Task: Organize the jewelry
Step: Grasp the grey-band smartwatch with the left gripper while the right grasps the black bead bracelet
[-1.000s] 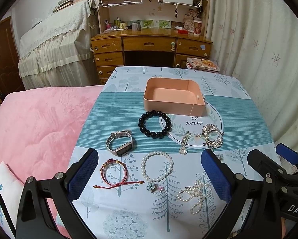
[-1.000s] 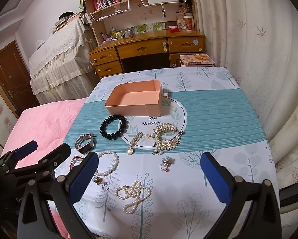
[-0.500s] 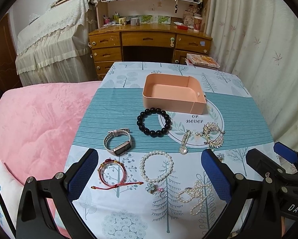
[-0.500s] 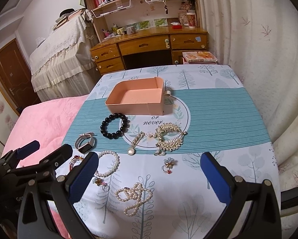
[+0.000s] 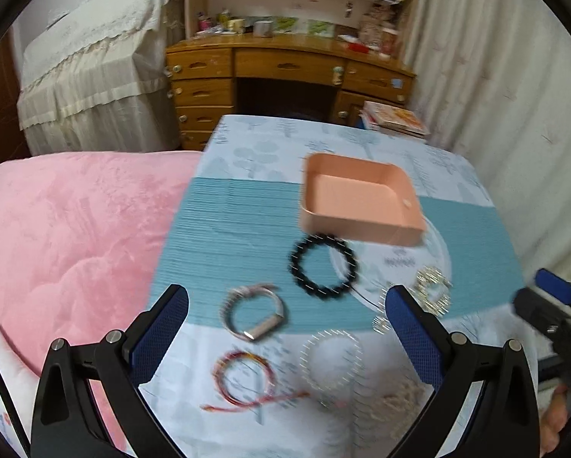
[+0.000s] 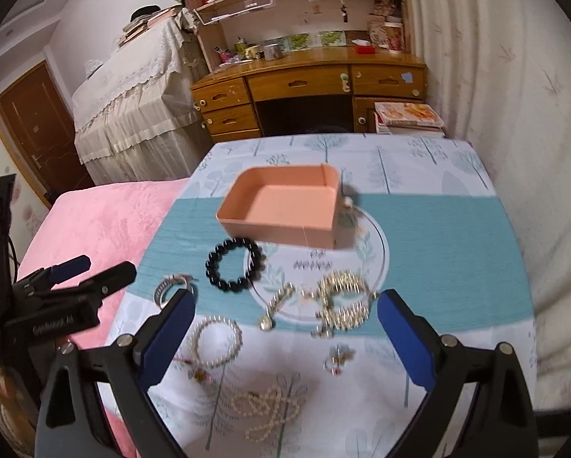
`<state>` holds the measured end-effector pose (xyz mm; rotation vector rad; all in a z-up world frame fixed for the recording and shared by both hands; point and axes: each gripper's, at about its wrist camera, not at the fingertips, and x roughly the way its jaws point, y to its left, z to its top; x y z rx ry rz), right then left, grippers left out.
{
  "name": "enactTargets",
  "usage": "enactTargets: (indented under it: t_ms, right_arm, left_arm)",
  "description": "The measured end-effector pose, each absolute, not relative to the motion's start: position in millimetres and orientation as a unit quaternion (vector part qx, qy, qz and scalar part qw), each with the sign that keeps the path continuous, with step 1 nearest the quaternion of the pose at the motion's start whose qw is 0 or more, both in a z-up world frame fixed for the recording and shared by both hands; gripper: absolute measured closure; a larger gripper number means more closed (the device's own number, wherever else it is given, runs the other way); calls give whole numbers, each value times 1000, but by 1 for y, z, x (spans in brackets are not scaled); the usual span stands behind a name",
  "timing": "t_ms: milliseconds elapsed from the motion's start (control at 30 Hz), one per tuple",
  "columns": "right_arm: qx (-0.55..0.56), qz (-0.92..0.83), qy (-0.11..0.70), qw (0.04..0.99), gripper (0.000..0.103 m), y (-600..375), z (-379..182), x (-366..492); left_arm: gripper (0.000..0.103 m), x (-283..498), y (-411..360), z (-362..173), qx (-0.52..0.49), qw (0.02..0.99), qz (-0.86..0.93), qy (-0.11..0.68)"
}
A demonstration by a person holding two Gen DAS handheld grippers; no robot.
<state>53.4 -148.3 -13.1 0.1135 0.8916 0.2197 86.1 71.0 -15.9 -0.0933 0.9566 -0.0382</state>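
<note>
Left wrist view: your left gripper point(image 5: 285, 328) hangs above the near half of the table with its jaws spread wide and nothing between them. Under it lie the watch point(image 5: 255, 315), the red cord bracelet point(image 5: 243, 378) and the pearl bracelet point(image 5: 331, 360); the black bead bracelet point(image 5: 323, 265) lies farther on, just short of the pink tray point(image 5: 362, 225), which is empty. This picture is blurred, so fine detail on the pieces cannot be judged. The watch looks like the stiffest and heaviest item here; take it across the strap, beside the case, not on the smooth face. The red cord is light and limp with a loose tail; pinch the ring itself, as the tail would likely drag.

Right wrist view: your right gripper point(image 6: 283, 337) is likewise wide open and holds nothing. Between its fingers lie the gold leaf piece point(image 6: 342, 301), a drop pendant point(image 6: 276, 305), a small flower ring point(image 6: 337, 357) and, nearest, the loose pearl strand point(image 6: 272, 408). The strand is heaped and slack; expect it to trail and swing, so grip it at the thickest bunch. The gold piece looks thin and snag-prone; close on its broad curved body, gently. Round beads will probably roll between flat pads; grip across two beads. All the jewelry rests on the tablecloth point(image 6: 457, 252); none is in the tray.
</note>
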Motion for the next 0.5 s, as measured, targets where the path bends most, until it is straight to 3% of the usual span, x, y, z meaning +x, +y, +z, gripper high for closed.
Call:
enactTargets:
  t_ms: [100, 367, 500]
  right_arm:
    - [58, 121, 438, 889, 8, -142, -10, 78]
    - [46, 155, 510, 845, 26, -107, -55, 142]
    - [44, 157, 554, 816, 35, -91, -97, 166]
  left_arm:
    - [1, 108, 91, -19, -61, 873, -15, 484]
    - [1, 144, 117, -66, -48, 849, 17, 526]
    - [10, 153, 122, -100, -38, 830, 13, 556]
